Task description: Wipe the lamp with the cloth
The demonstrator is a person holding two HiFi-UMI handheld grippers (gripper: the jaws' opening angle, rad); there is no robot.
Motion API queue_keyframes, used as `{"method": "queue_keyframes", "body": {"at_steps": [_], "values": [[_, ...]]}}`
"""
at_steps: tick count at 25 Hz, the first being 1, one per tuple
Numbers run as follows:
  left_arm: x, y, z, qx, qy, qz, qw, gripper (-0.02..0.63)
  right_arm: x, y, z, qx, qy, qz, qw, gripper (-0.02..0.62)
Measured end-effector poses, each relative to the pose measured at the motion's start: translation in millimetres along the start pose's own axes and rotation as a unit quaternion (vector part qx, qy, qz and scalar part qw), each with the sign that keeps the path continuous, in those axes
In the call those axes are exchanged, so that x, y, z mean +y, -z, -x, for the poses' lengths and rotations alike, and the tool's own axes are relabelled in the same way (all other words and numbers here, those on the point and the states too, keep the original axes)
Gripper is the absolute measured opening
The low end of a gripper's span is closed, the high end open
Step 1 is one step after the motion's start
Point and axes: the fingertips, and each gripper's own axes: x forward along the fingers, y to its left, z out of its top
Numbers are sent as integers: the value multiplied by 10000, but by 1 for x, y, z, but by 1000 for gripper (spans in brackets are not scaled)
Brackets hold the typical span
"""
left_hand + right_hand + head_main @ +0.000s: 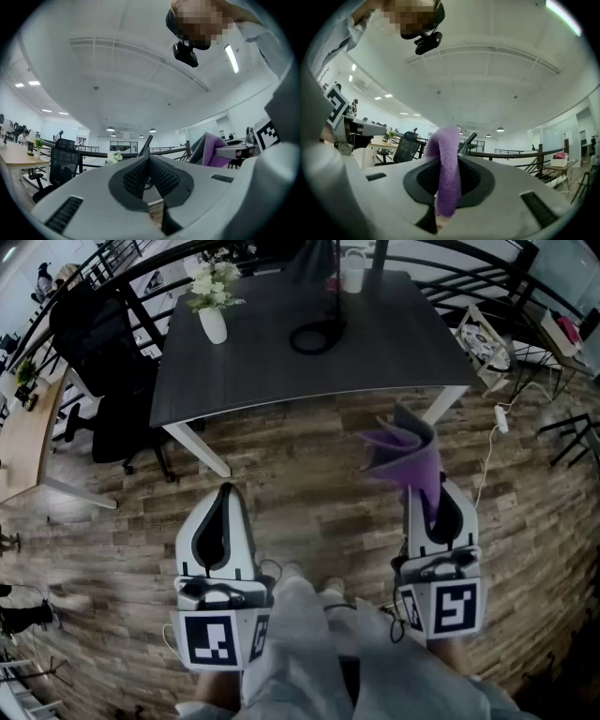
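Head view: cloth (405,454) clamped in right tongs (434,491).

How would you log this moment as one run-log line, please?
stage: before wiping | right gripper: jaws shut on purple cloth | left gripper: jaws shut, empty | black desk lamp: on dark table, untouched

Top of lamp (334,306) beyond upper edge

On table (281,371), vase (213,324) left of lamp (317,334)
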Motion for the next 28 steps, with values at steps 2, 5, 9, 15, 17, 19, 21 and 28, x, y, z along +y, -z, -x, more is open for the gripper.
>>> {"method": "queue_keyframes", "body": {"at_steps": [2, 5, 9, 15, 17, 19, 21, 28], "values": [[-8, -4, 6, -27, -11, -40, 10000, 5, -2, 0, 7, 0, -30, -2, 10000, 49], [-14, -8, 12, -68, -37, -40, 10000, 5, -5, 0, 16, 6, -66, 12, 10000, 49], [-24, -12, 17, -153, -59, -36, 9999, 5, -11, -2, 27, -45, -61, 20, 10000, 49], [-39, -23, 19, -335, -35, -101, 9994, 5, -20, -11, 36, -224, -45, 4, 9997, 51], [-42, -26, 20, -376, -39, -116, 9992, 5, -23, -13, 37, -260, -24, -12, 9997, 51], [-46, -28, 20, -412, -42, -124, 9991, 5, -28, -14, 40, -283, 7, -36, 9996, 51], [-50, -30, 21, -441, -46, -132, 9989, 5, -32, -14, 43, -306, 25, -49, 9995, 51], [-62, -30, 21, -470, -44, -102, 9988, 5, -44, -10, 53, -267, 76, -50, 9996, 51]]}}
